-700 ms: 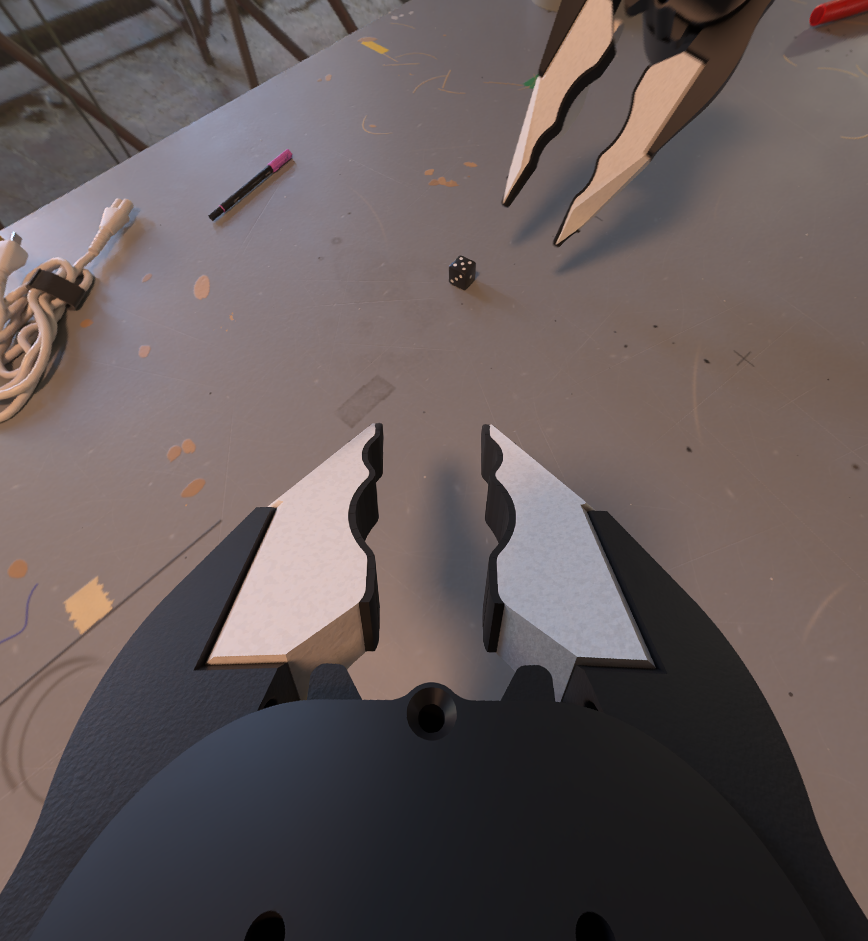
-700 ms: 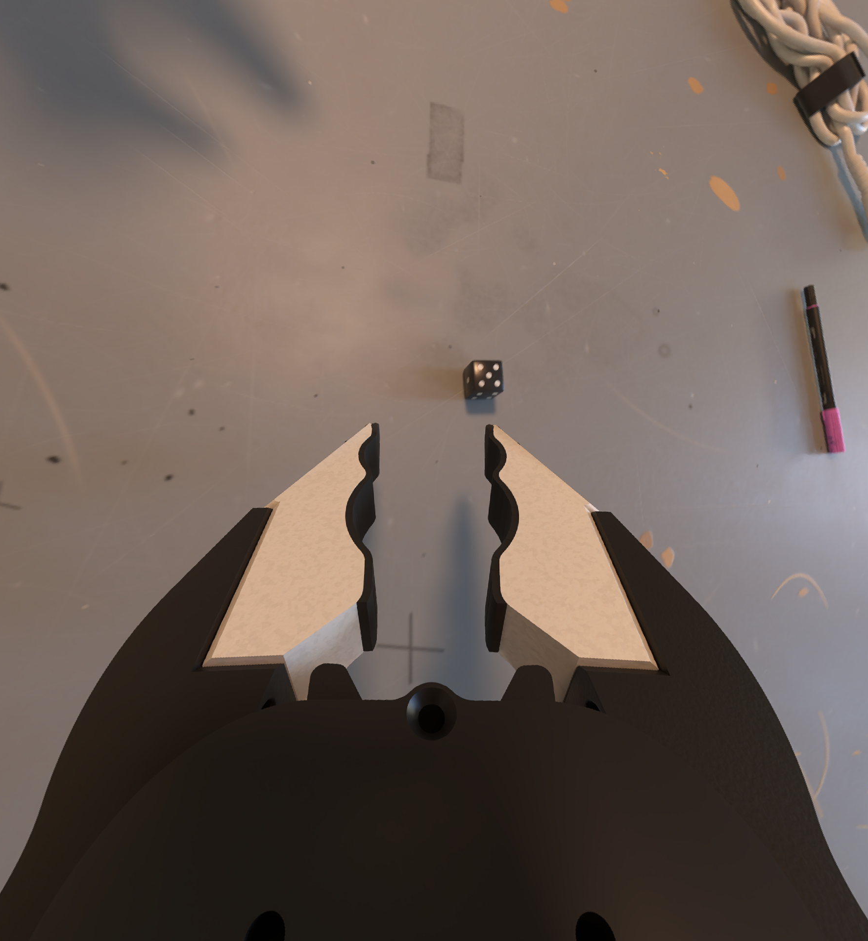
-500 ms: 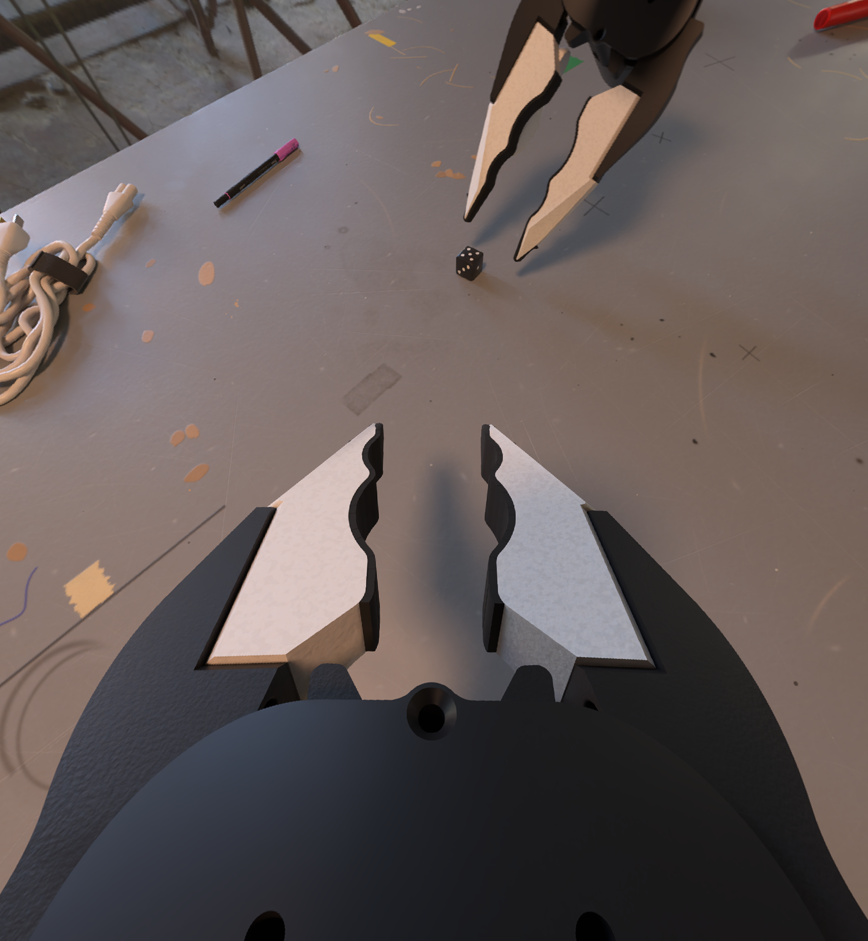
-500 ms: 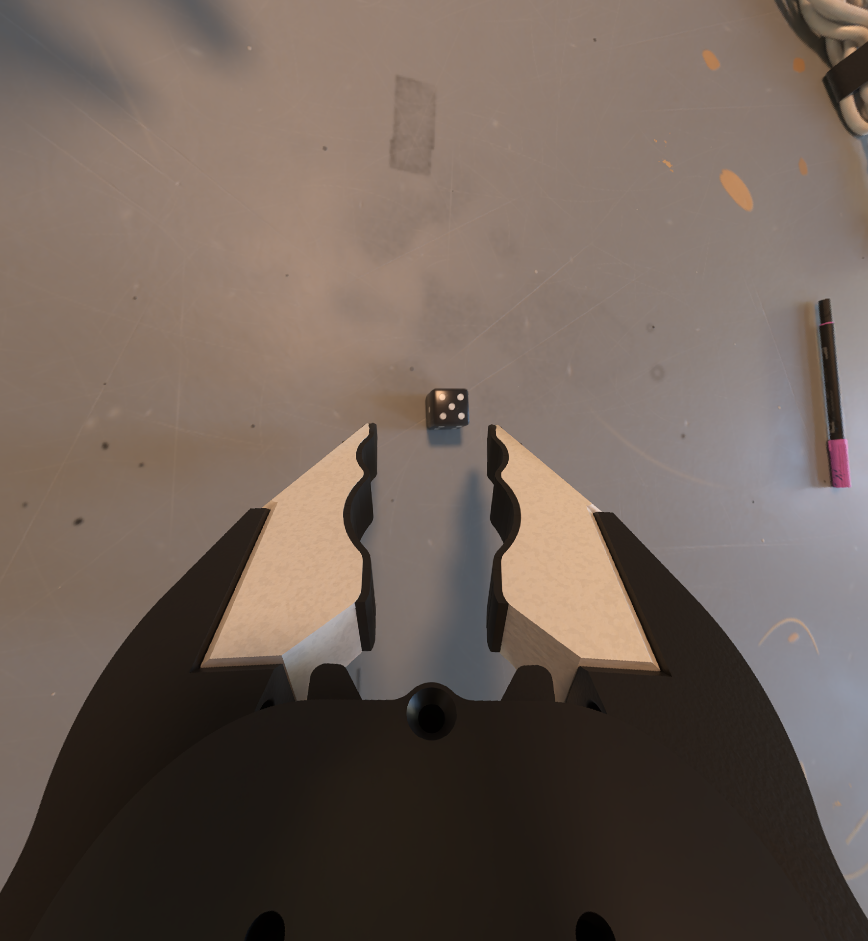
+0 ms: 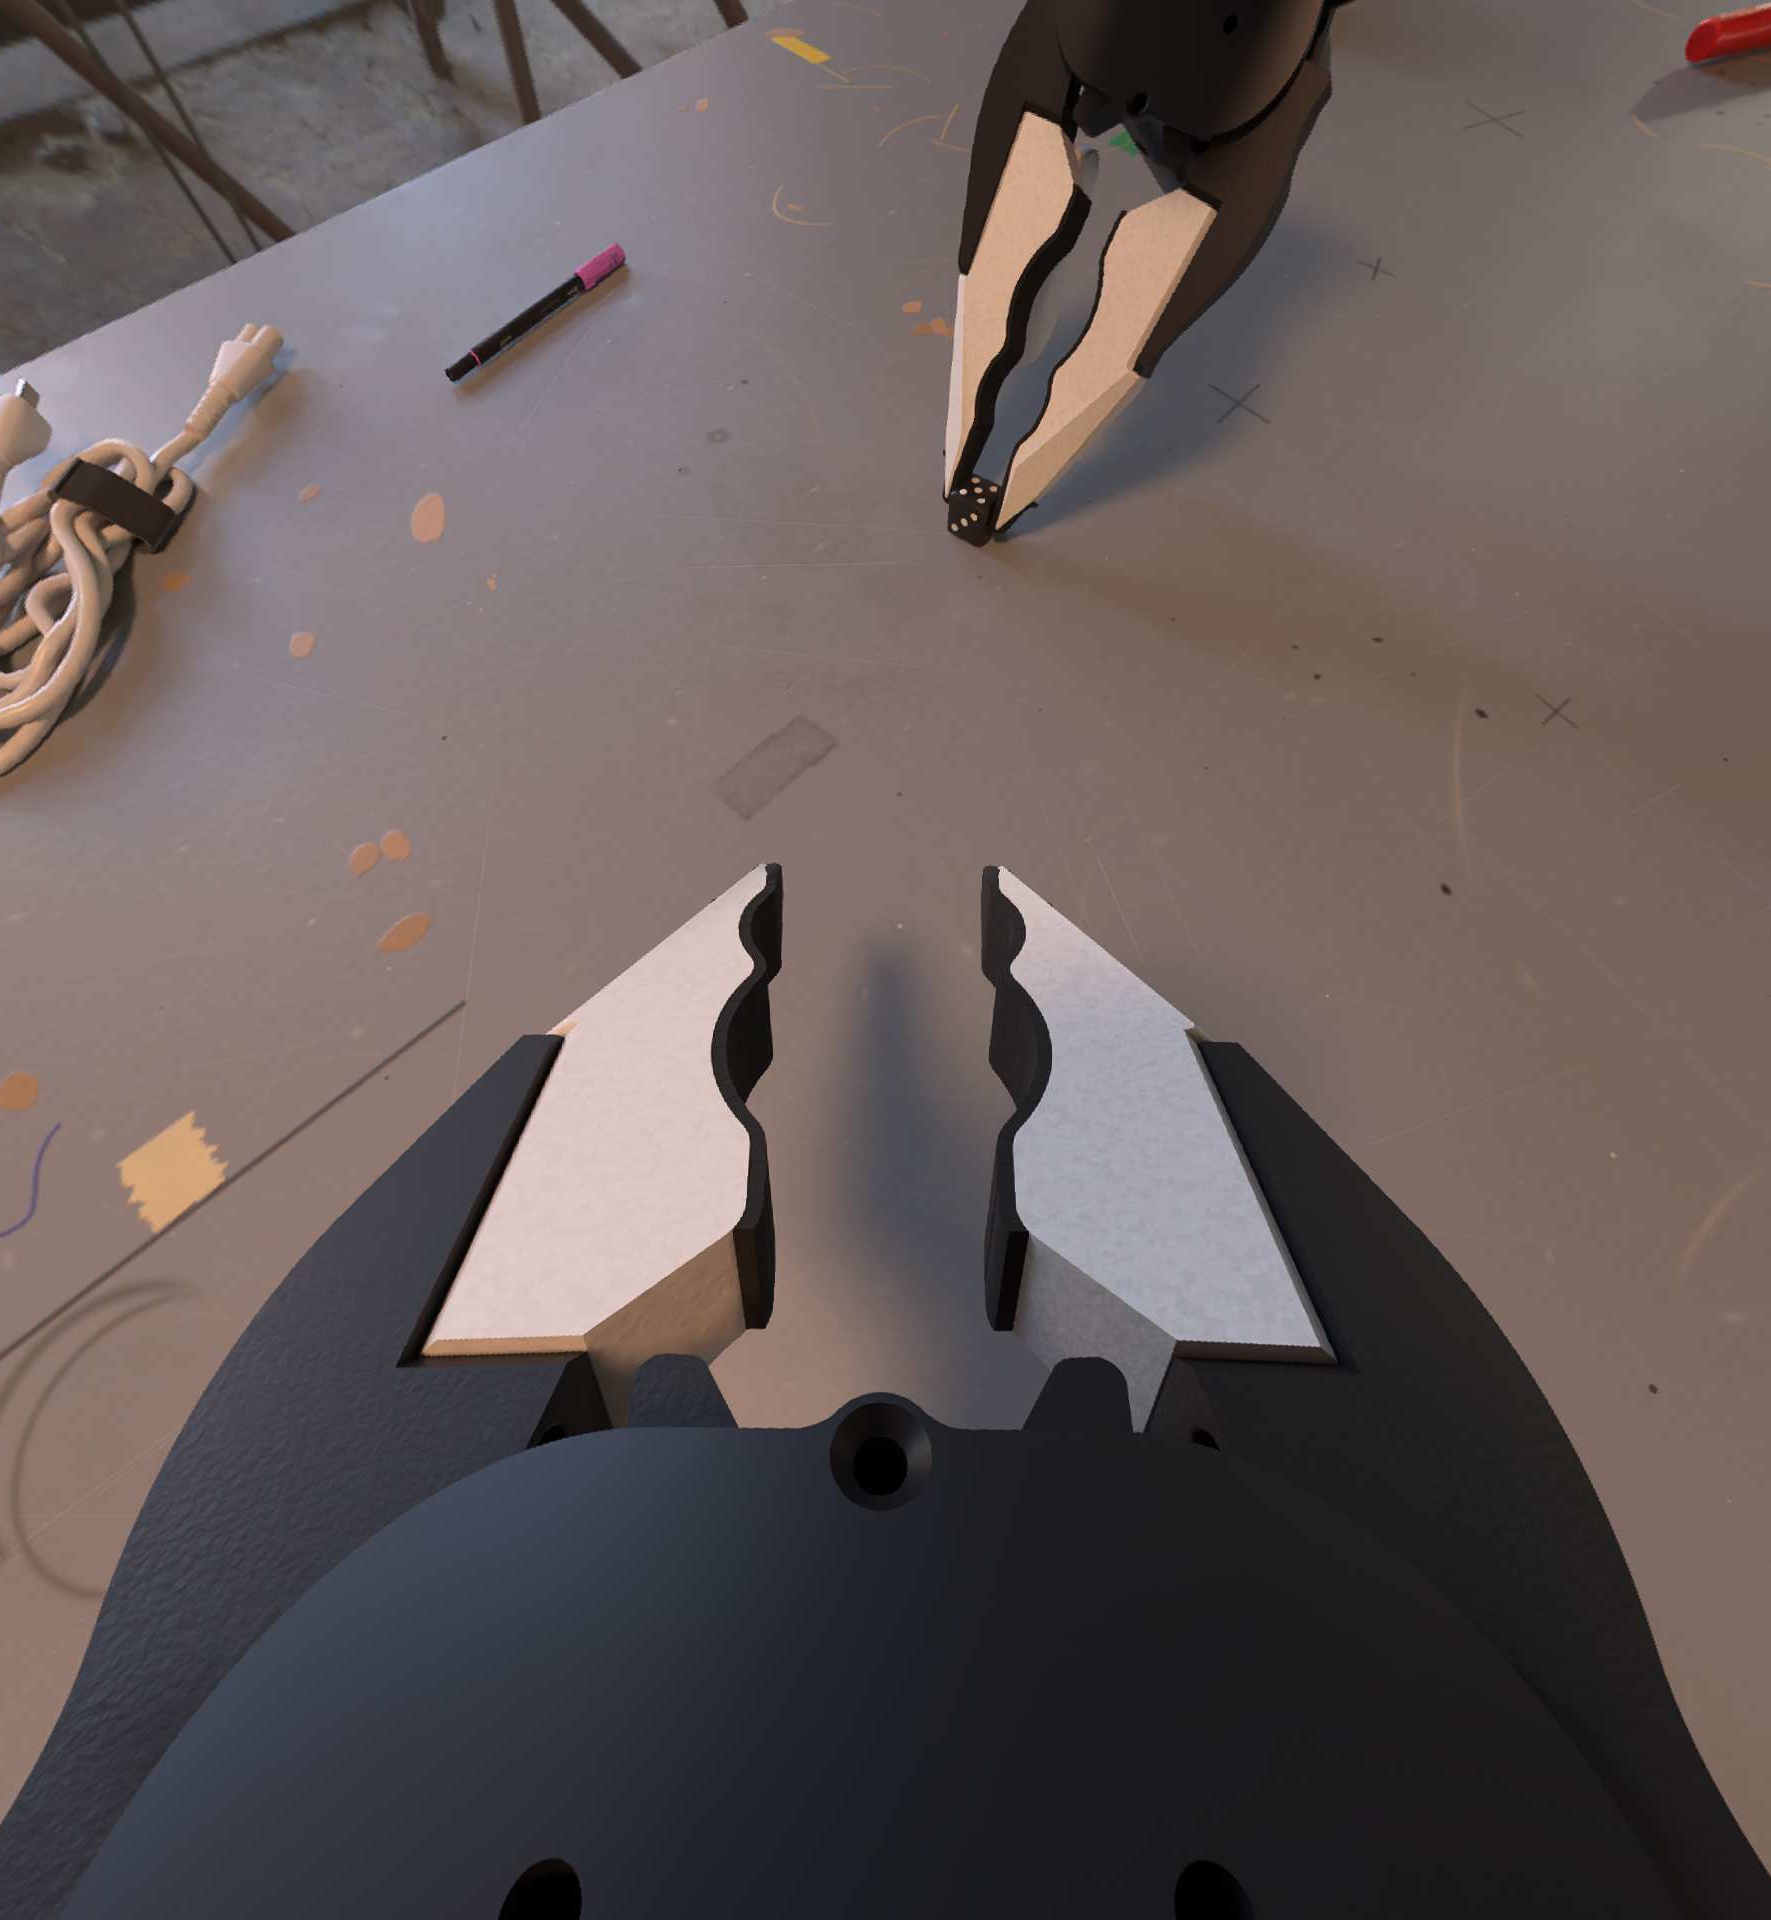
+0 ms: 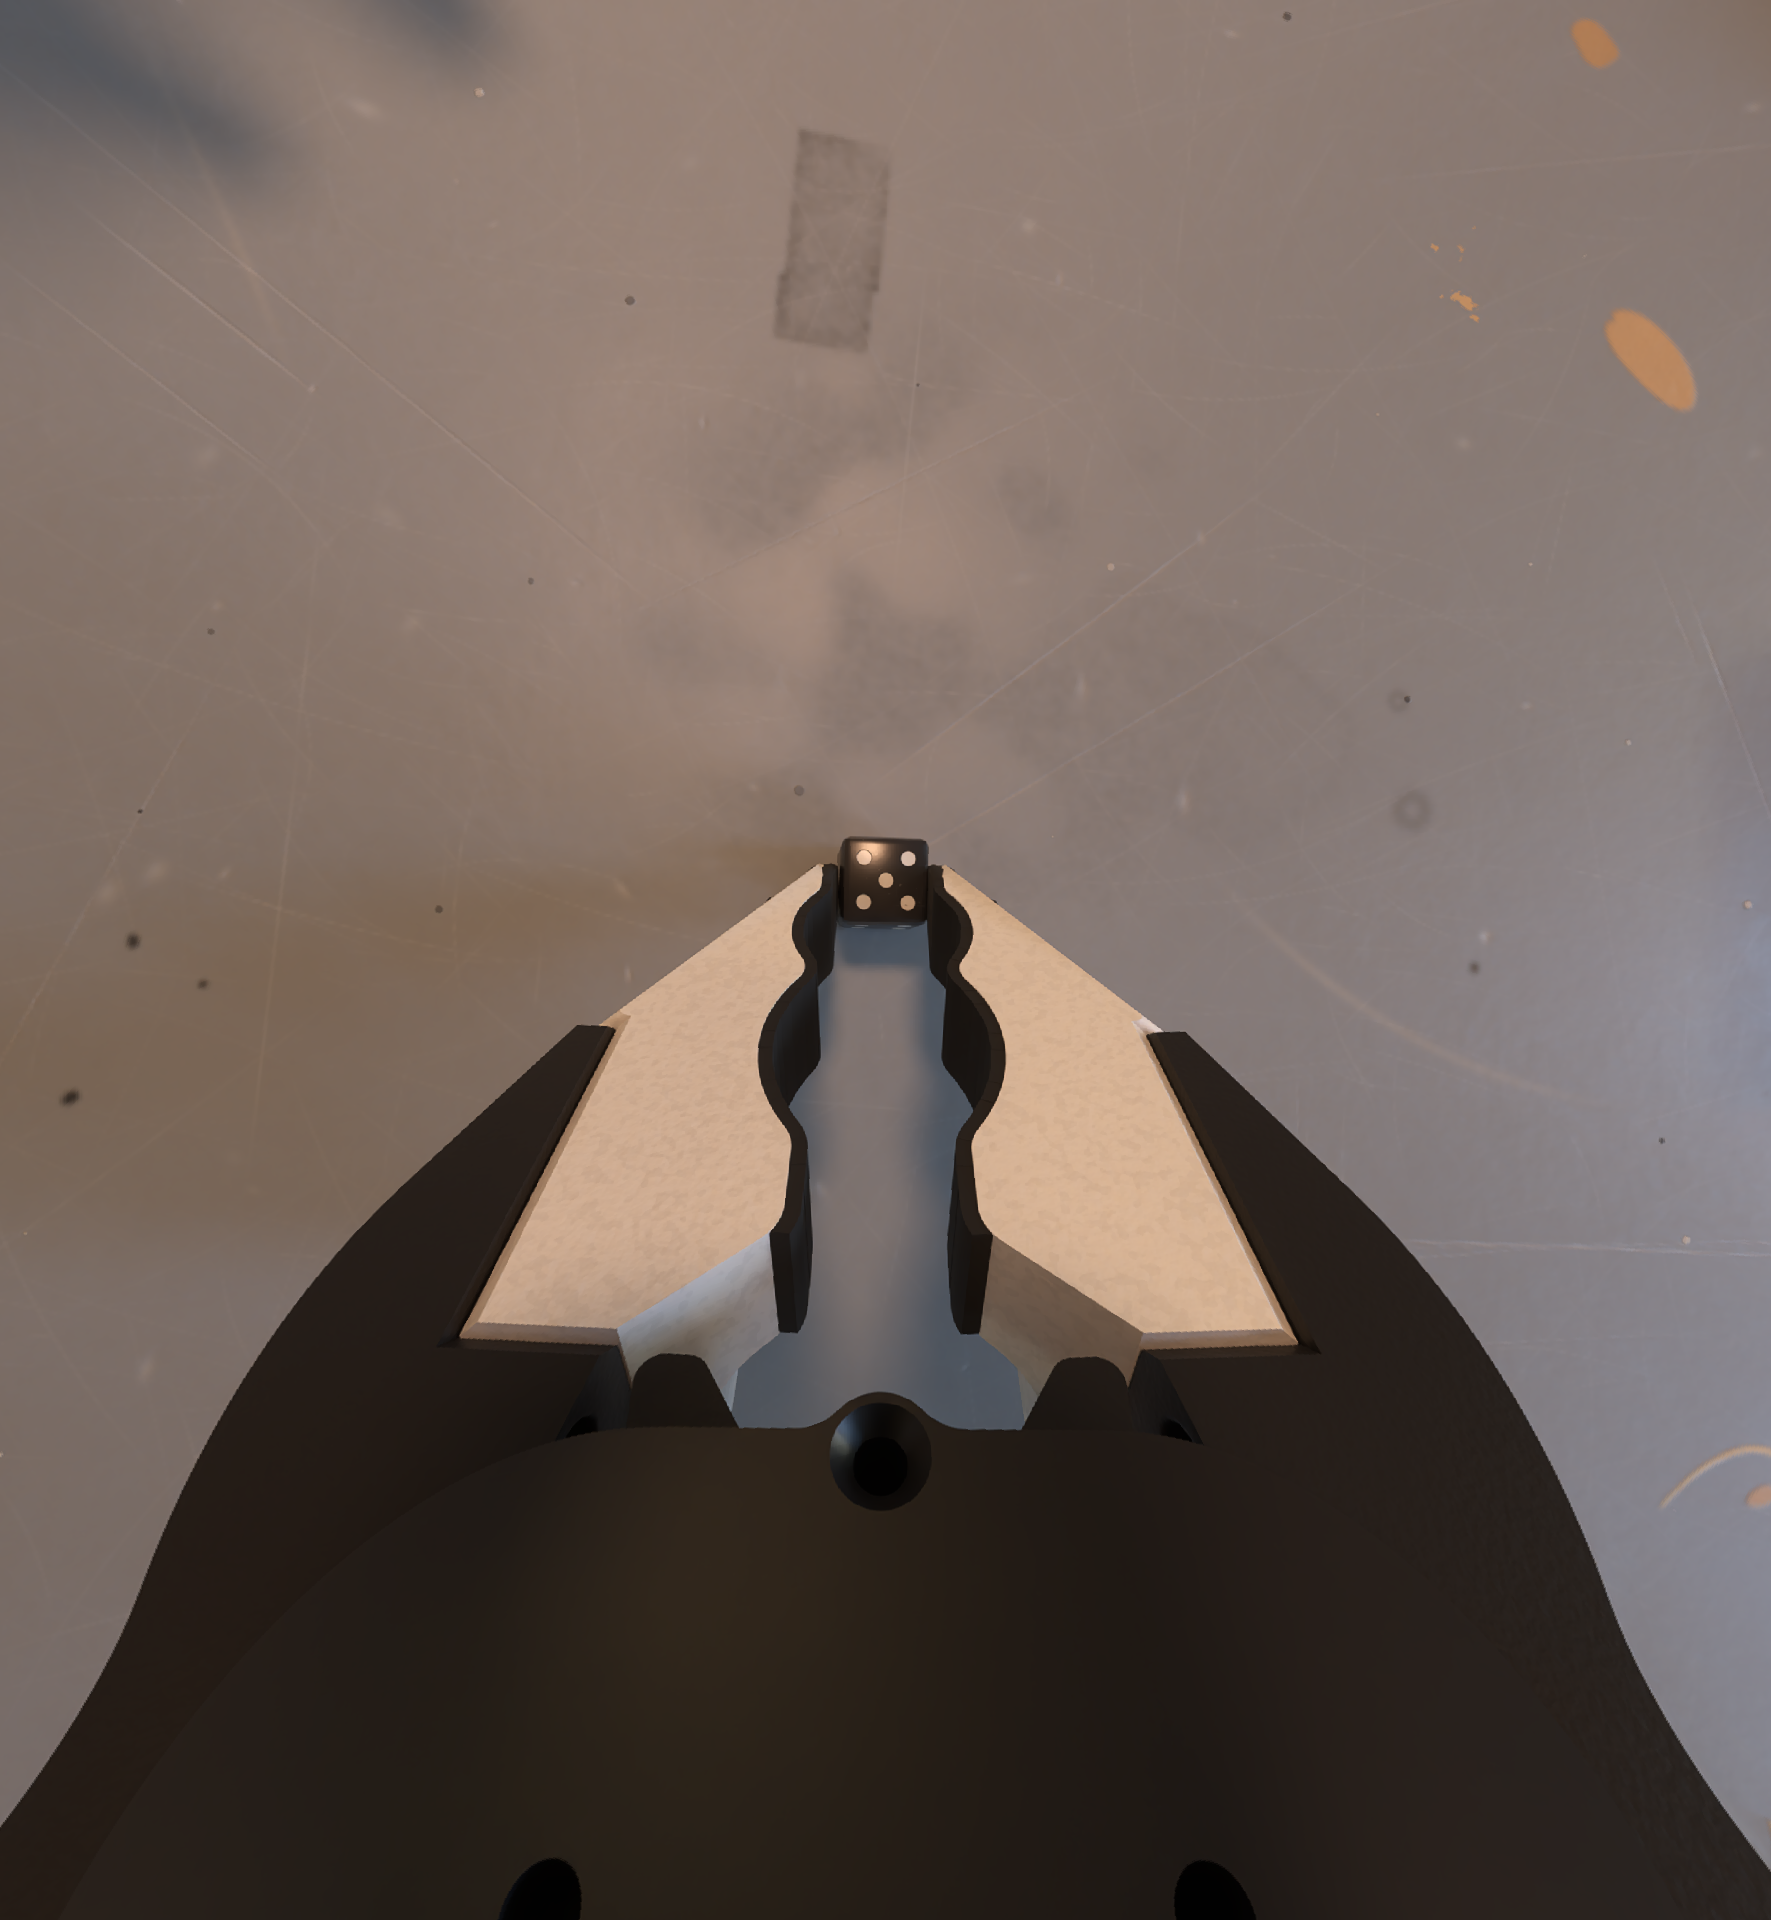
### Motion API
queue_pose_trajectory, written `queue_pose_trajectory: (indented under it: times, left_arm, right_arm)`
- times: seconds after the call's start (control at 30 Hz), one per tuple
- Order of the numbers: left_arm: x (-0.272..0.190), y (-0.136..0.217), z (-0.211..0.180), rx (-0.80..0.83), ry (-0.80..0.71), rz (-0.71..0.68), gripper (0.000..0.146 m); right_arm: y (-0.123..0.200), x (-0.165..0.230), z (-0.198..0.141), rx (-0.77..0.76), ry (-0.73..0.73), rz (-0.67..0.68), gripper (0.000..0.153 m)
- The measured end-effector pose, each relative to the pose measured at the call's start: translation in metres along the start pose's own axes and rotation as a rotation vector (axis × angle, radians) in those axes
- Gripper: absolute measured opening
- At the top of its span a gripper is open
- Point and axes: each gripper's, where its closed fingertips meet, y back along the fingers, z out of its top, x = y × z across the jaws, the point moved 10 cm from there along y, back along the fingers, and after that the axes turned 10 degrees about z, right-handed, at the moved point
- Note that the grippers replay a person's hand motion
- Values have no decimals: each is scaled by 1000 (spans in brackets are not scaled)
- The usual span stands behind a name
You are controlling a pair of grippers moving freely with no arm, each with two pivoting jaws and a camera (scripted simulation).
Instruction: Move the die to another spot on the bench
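The desk (image 5: 1276, 831) is a grey, scratched work surface carrying paint flecks, pencilled crosses and a faded tape patch (image 5: 775, 766). A coiled white power cable (image 5: 39, 582) lies at its far left, and a black marker with a pink cap (image 5: 536, 312) lies beyond it, both well apart from the work area. A red object (image 5: 1759, 31) is partly in view at the far right edge; its kind cannot be told.

The left tool (image 5: 879, 883) hangs above bare desk with its jaws moderately apart and nothing between them. It takes no part in this step and is best kept clear of the right tool.

The right tool (image 6: 883, 883) stands steeply over the desk with its jaws drawn narrow around the black die (image 6: 883, 881). The die sits at the very fingertips (image 6: 954, 904), apparently touching both inner faces, and appears to rest on the desk surface.

Procedure for the step in hand, the grasp:
1. Confirm both tips bear squarely on opposite faces of the die. Purchase is shallow, so an off-centre squeeze may squirt the cube out forward.
2. Hold closing force steady; the die is hard and will not deform.
3. Lift straight up before any sideways travel, so that the tips do not drag on the desk.
4. Carry to open desk away from the cable and marker, lower until the die rests flat, then release.
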Motion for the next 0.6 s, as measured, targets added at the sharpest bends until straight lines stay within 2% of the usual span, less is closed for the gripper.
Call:
queue_pose_trajectory:
  times: [0.27,0.6]
  left_arm:
    - [0,-3,-1,3,3,-5,38]
    - [-5,-3,0,-1,-5,-15,38]
  right_arm:
    - [15,9,1,-48,-2,-3,17]
    - [45,67,7,-77,55,-20,17]
